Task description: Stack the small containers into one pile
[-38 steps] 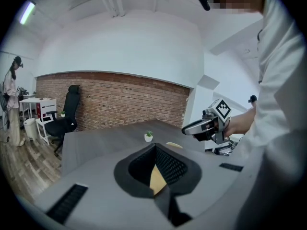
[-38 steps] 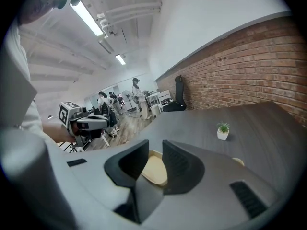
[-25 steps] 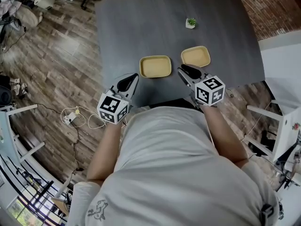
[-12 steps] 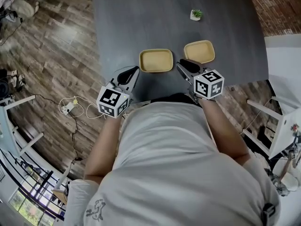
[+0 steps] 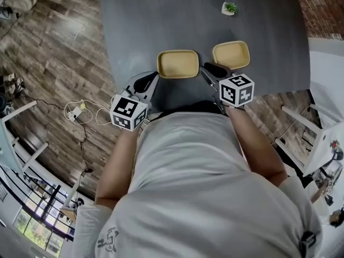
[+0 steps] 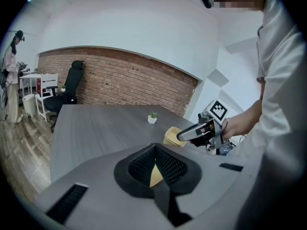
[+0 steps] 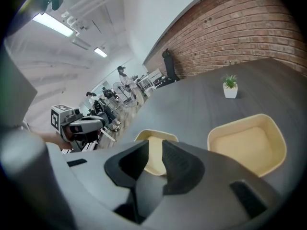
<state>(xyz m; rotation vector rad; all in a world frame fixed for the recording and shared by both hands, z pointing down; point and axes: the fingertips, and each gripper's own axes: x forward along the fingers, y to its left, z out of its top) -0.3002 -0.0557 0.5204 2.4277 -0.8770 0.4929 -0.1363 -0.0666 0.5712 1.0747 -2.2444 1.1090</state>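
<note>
Two shallow yellow containers lie side by side on the dark grey table (image 5: 161,15), the left container (image 5: 178,63) and the right container (image 5: 231,55). My left gripper (image 5: 152,78) hovers at the table's near edge, just short of the left container's left corner. Its tips (image 6: 154,147) meet, with a sliver of yellow showing behind them. My right gripper (image 5: 207,67) points between the two containers, and its jaws (image 7: 155,145) stand apart with nothing in them. Past those jaws lie the left container (image 7: 154,137) and the right container (image 7: 247,143).
A small potted plant (image 5: 229,8) stands farther back on the table. Wood floor with a cable and power strip (image 5: 80,112) lies to the left. White furniture (image 5: 322,128) stands at the right. A black office chair (image 6: 67,87) and a brick wall are beyond the table.
Both grippers have edged forward to the containers. The head view has shifted, so the containers and plant sit higher in it. Neither container has moved on the table.
</note>
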